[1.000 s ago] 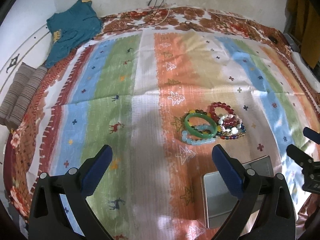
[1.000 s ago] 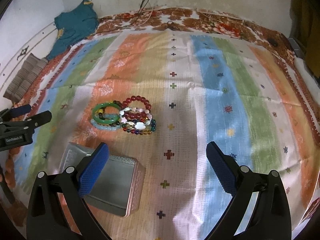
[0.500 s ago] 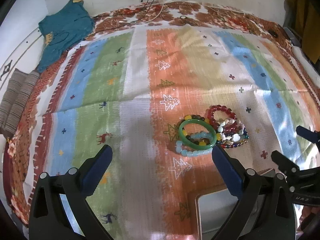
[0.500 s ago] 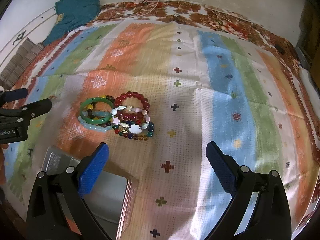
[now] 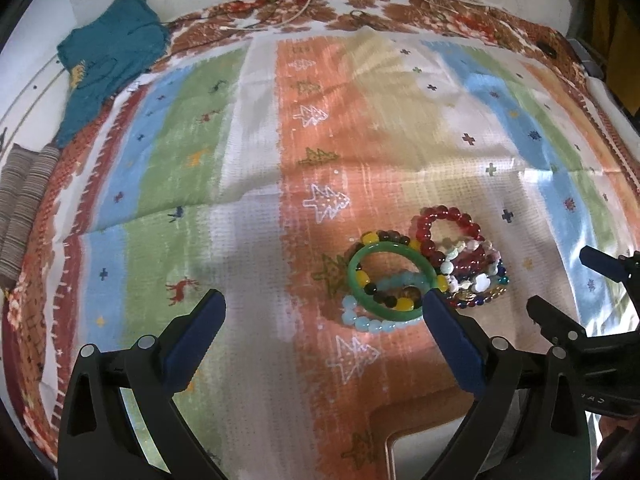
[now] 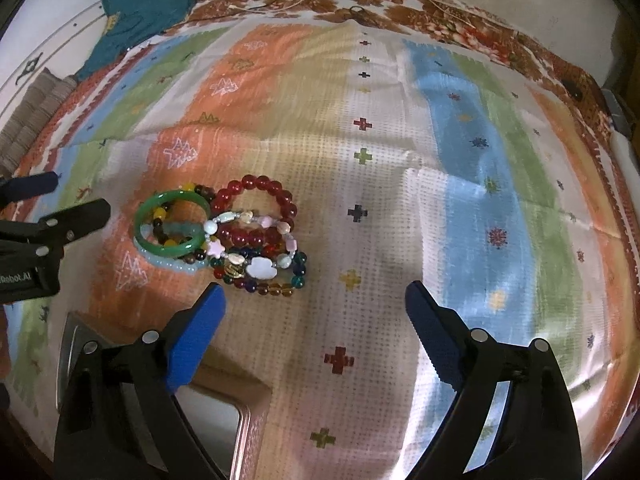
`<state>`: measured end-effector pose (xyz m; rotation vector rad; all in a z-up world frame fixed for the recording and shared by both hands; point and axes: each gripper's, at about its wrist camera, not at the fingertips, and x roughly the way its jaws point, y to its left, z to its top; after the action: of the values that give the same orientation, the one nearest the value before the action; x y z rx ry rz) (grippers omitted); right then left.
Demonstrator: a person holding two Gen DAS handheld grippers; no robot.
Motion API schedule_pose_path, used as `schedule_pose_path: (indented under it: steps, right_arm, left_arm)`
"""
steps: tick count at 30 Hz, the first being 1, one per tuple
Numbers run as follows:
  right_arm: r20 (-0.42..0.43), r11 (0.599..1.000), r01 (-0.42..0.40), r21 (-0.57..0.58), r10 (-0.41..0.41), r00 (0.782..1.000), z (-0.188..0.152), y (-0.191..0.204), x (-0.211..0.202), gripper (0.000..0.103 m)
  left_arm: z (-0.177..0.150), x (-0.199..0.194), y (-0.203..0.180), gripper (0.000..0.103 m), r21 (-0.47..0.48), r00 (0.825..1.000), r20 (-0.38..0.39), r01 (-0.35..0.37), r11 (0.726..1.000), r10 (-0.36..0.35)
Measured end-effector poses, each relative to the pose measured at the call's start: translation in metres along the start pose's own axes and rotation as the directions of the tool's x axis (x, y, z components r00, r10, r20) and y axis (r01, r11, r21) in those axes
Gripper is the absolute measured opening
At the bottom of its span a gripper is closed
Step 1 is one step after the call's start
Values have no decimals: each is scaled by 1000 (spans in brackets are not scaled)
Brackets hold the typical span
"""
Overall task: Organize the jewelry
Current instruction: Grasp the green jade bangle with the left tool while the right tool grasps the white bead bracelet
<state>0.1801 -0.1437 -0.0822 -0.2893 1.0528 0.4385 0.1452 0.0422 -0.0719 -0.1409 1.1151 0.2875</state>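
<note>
A pile of bracelets lies on the striped blanket (image 5: 192, 168): a green bangle (image 5: 385, 246) (image 6: 172, 197), a red bead bracelet (image 5: 448, 214) (image 6: 260, 182), a pale blue bead bracelet (image 5: 368, 325) (image 6: 176, 266) and a multicolour strand with shell beads (image 6: 260, 268). My left gripper (image 5: 320, 304) is open over bare cloth, its right finger overlapping the bangle's edge in the view. My right gripper (image 6: 314, 290) is wide and closing slightly, nothing between its fingers, with the pile just beyond its left fingertip. An open metal tin (image 6: 224, 412) (image 5: 420, 456) sits below both.
A teal garment (image 5: 108, 64) and a folded striped cloth (image 5: 20, 200) lie at the far left. Cables (image 5: 296, 0) trail along the wall at the back. Each gripper shows at the other view's edge: the right one (image 5: 560, 278), the left one (image 6: 82, 194).
Both grippers have come forward and lower toward the bracelet pile, which now looks larger and sits near the fingertips. The tin has slid to the bottom of both views.
</note>
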Motion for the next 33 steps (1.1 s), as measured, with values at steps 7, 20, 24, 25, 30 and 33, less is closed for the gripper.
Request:
schedule_pose_path:
  steps: [7, 20, 24, 25, 30, 33]
  right_arm:
    - [-16, 1000, -8, 23, 9, 1000, 8, -6, 15, 83]
    - [-63, 998, -57, 38, 59, 996, 23, -3, 40, 54]
    - [-89, 998, -59, 14, 60, 994, 24, 1, 51, 44]
    - [-94, 998, -60, 12, 61, 994, 24, 1, 53, 41]
    - [-98, 997, -77, 7, 77, 992, 26, 1, 59, 31]
    - [-98, 996, -91, -2, 90, 991, 28, 3, 61, 21]
  left_arm:
    - [8, 18, -1, 88, 0, 999, -30, -9, 1000, 9]
    - [11, 50, -16, 50, 64, 994, -113, 8, 998, -1]
    - [11, 55, -17, 44, 69, 993, -122, 10, 998, -2]
    - [12, 57, -17, 39, 68, 992, -127, 12, 998, -4]
    - [13, 61, -17, 22, 65, 992, -130, 9, 998, -1]
    - [14, 65, -18, 8, 62, 990, -137, 16, 998, -7]
